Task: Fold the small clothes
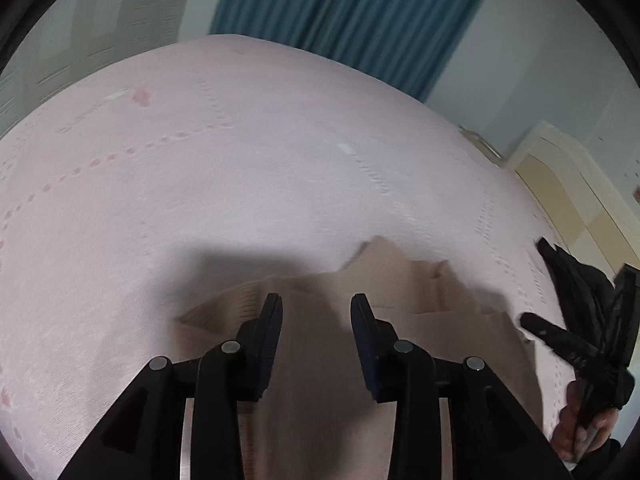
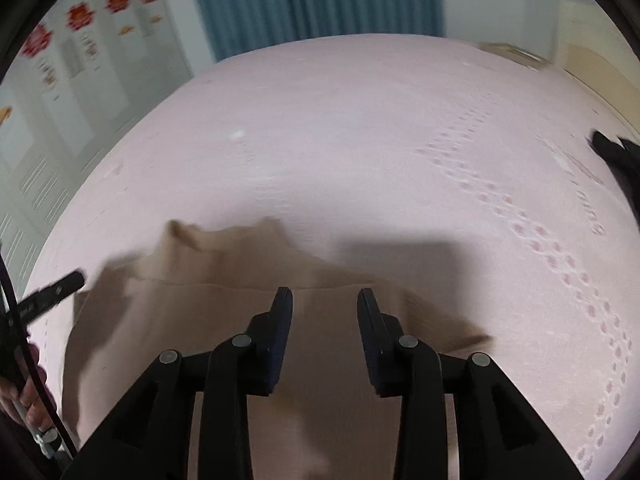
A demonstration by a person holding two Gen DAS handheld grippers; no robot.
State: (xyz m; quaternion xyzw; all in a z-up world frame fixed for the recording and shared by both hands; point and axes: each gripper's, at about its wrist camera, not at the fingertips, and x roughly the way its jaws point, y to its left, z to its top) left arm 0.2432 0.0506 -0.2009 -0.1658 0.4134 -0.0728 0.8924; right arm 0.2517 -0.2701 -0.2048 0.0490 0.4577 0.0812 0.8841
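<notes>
The left gripper (image 1: 316,304) has its 2 fingers spread apart with nothing between them, hovering over 1 beige garment (image 1: 400,280). The right gripper (image 2: 324,300) is the same: 2 fingers apart, empty, poised above that same beige garment (image 2: 192,300).

The garment lies on 1 pale pink bedsheet (image 1: 240,180), near the front edge, under both grippers. Its far edge is uneven, with 2 or 3 rumpled peaks standing up, and a fold line runs across it just ahead of the right gripper's fingers. Both grippers cast 1 dark shadow each over the cloth and sheet.

In the left wrist view the right gripper shows again at the right edge, its 2 fingers apart. The person's right hand (image 1: 576,420) grips it; the left hand (image 2: 32,396) shows at the lower left of the right wrist view.

The sheet carries dotted pink lines. Behind the bed hangs 1 teal curtain (image 1: 360,12), and 1 cream cabinet (image 1: 580,184) stands to the right. About 4 red decorations (image 2: 80,16) are on the left wall.
</notes>
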